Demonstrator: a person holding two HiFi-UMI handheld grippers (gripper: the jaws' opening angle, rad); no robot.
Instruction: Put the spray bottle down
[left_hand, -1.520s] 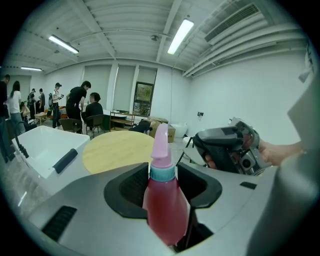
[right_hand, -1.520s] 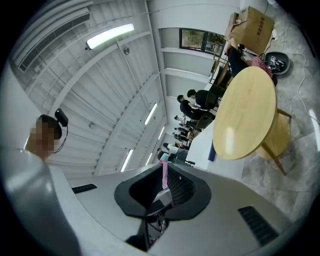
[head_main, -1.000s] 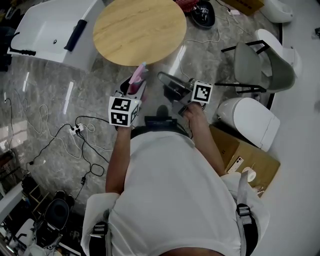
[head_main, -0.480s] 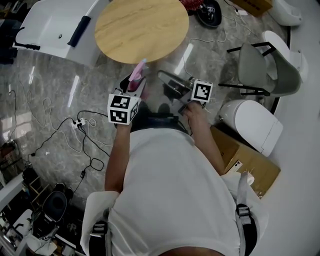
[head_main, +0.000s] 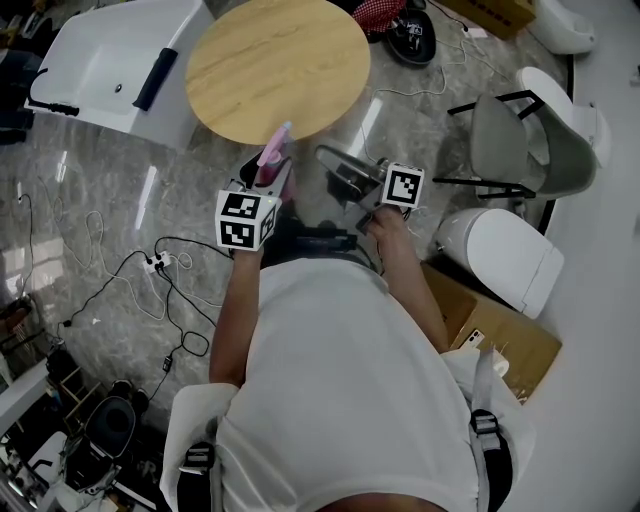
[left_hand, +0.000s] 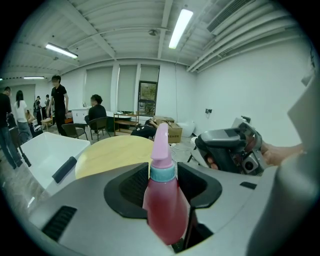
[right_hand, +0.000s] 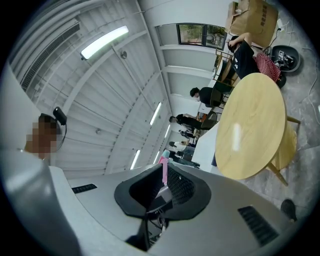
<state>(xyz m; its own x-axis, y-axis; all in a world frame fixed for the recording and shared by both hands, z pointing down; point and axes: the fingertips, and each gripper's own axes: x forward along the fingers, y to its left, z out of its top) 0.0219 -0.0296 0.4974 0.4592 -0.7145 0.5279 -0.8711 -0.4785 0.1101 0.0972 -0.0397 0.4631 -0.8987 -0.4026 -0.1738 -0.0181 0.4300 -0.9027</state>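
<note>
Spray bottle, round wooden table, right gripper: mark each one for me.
spray bottle (left_hand: 164, 210), left gripper view, on its red body between the jaws.
round wooden table (head_main: 275, 60), head view, on the bare middle of its top.
right gripper (head_main: 328, 158), head view, at its jaw tips.

Room with a round table, seen from above.
A wooden table (head_main: 278, 62) is seen on the marble floor (head_main: 200, 180), with a white bathtub (head_main: 110, 60) beside it. A chair (head_main: 520, 135), a toilet (head_main: 500, 245) and a cardboard box (head_main: 495, 325) are placed at the right. Cables (head_main: 150, 262) are spread at the left.
</note>
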